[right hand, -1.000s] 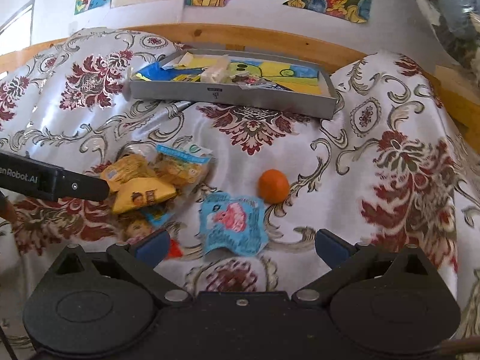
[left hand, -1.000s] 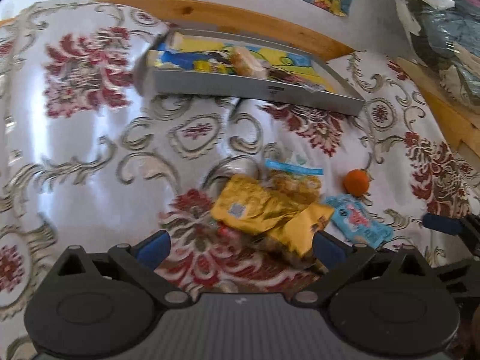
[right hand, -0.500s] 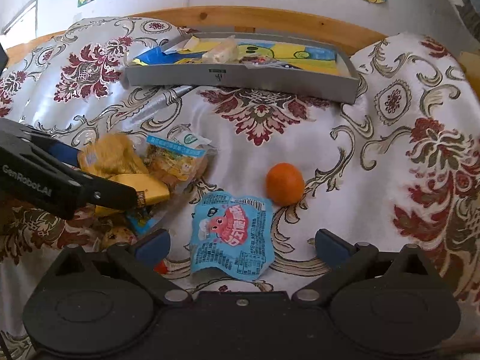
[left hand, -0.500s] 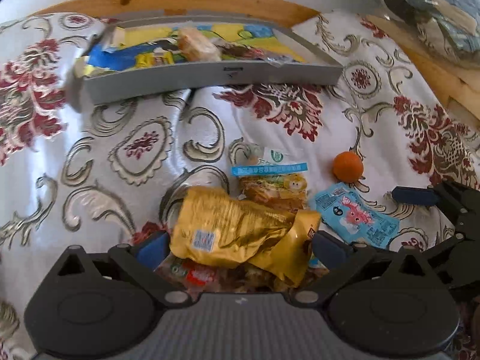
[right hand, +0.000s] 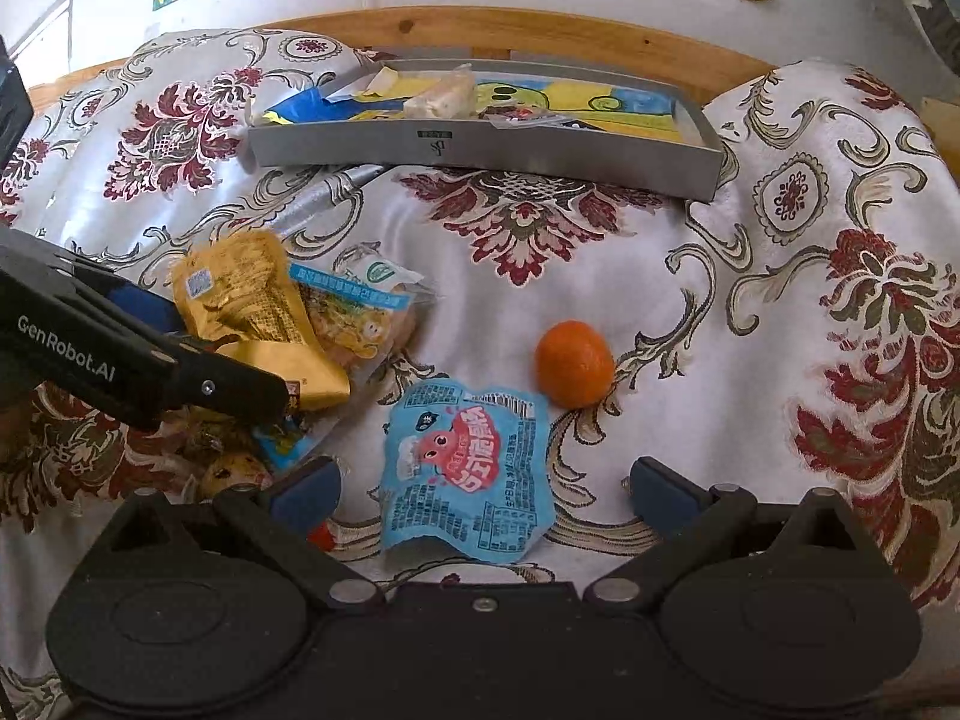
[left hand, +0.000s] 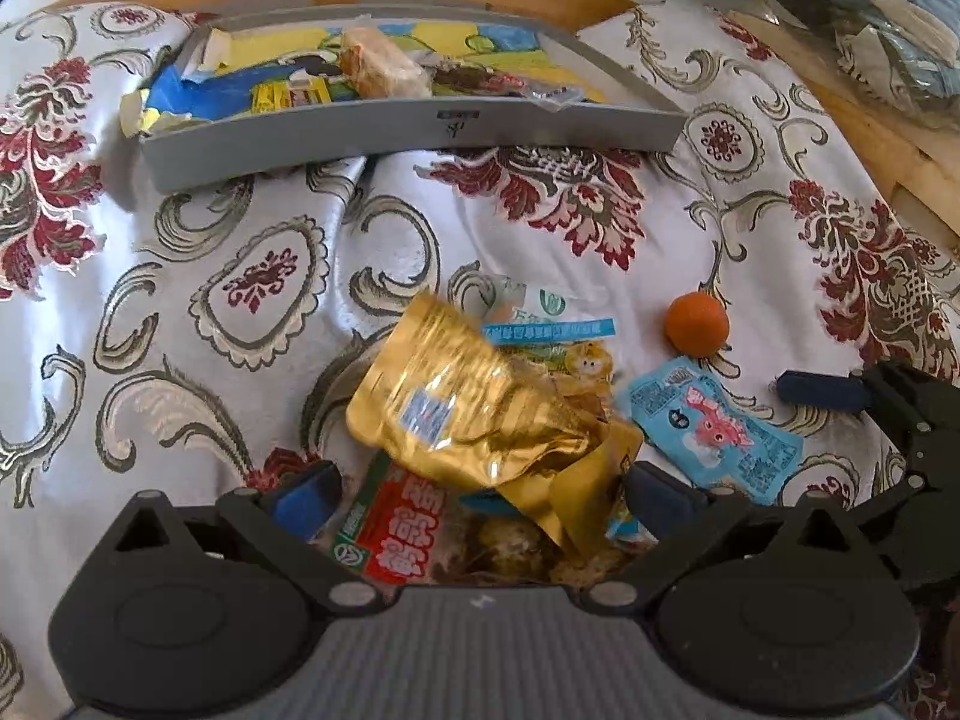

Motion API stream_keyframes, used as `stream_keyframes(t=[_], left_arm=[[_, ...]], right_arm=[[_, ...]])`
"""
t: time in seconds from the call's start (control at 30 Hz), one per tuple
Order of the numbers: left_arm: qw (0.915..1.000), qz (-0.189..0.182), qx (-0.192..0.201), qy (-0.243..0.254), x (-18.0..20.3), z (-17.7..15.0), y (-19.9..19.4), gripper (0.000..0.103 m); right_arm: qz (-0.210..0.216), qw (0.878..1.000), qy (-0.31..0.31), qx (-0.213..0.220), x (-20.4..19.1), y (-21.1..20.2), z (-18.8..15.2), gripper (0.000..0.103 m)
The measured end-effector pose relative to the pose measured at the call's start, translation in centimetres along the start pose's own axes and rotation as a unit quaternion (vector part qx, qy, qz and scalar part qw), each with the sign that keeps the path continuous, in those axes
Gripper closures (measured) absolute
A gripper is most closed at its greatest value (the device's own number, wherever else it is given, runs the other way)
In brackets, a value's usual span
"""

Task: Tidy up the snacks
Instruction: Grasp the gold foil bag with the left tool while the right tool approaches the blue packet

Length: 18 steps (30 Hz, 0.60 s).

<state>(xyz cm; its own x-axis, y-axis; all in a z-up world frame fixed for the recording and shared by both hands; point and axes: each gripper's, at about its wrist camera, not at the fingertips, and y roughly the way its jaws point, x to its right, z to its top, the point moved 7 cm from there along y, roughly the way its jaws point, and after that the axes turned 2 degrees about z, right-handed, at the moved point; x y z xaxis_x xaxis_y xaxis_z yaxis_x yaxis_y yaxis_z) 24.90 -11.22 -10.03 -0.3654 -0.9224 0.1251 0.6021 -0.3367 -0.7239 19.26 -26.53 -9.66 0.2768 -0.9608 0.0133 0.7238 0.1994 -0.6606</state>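
My left gripper hangs low over the near left of the snack pile with its 2 blue-padded fingers spread wide, 1 on each side of the heap and gripping nothing. Between them lies a crinkled gold foil pouch, shiny and creased, on top of a flatter yellow packet. Under these, nearest me, sits a clear bag with a red and white label and lumpy brown pieces inside. Just beyond the gold pouch is a clear packet with a blue strip across it, showing pale yellow contents.

Right of the pile, my right gripper also stands wide open, its fingers either side of a flat light blue sachet with a pink cartoon figure and fine print, lying on the cloth and not clamped. Just beyond the sachet's far right corner rests a round, matte orange fruit, close to it; I cannot tell if they touch.

Everything lies on a glossy white cloth with raised dark red flowers and grey scrolls. At the far side stands a shallow grey rectangular tray, lined with bright yellow and blue paper, holding a pale wrapped block and small wrappers.
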Motion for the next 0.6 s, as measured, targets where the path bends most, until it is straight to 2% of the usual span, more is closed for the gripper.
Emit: stream_keyframes(t=[0.23,0.43,0.6], left_arm=[[0.9987,0.021,0.038,0.025,0.9,0.3,-0.4,0.001],[0.998,0.032,0.033,0.044,1.5,0.3,0.1,0.001],[0.9986,0.039,0.02,0.03,1.4,0.3,0.6,0.001]], right_arm=[[0.0,1.0,0.0,0.0,0.0,0.0,0.0,0.001],[-0.001,1.0,0.0,0.0,0.0,0.0,-0.1,0.001],[-0.003,1.0,0.0,0.001,-0.1,0.1,-0.2,0.001]])
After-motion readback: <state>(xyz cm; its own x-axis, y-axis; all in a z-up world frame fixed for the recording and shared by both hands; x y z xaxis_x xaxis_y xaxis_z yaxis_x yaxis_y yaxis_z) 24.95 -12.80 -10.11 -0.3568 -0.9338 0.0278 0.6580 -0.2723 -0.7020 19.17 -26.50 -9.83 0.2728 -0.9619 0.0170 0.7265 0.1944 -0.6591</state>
